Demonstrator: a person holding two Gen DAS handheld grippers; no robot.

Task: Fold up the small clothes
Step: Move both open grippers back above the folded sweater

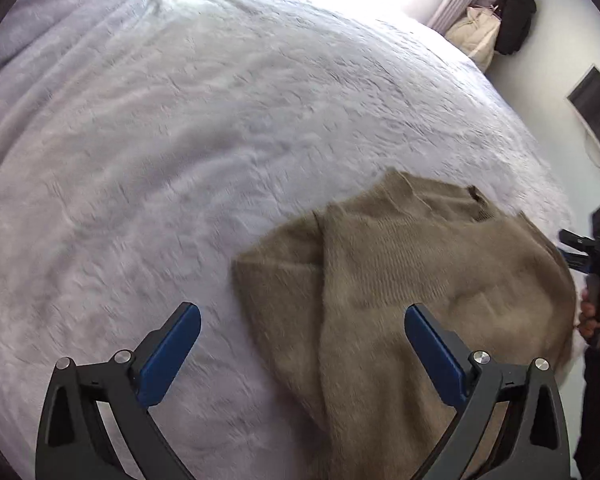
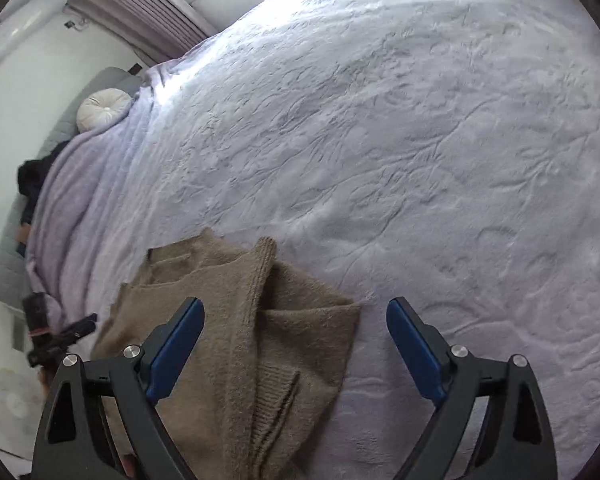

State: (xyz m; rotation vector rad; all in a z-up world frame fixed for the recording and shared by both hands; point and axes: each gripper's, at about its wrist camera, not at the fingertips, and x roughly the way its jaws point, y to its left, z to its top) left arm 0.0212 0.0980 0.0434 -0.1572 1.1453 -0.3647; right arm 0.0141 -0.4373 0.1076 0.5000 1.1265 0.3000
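Tan sweater (image 1: 412,280) lies folded on the blanket (image 1: 180,140), no readable label; both grippers gape wide, empty.

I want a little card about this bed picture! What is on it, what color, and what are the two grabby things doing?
Surface: pale lilac fuzzy blanket spread over a bed
Garment: tan knit sweater, partly folded, one flap lying across its body
Left gripper: jaws open, over the sweater's edge, holding nothing
Right gripper: jaws open, above the sweater, holding nothing
Background: white round cushion near the head of the bed
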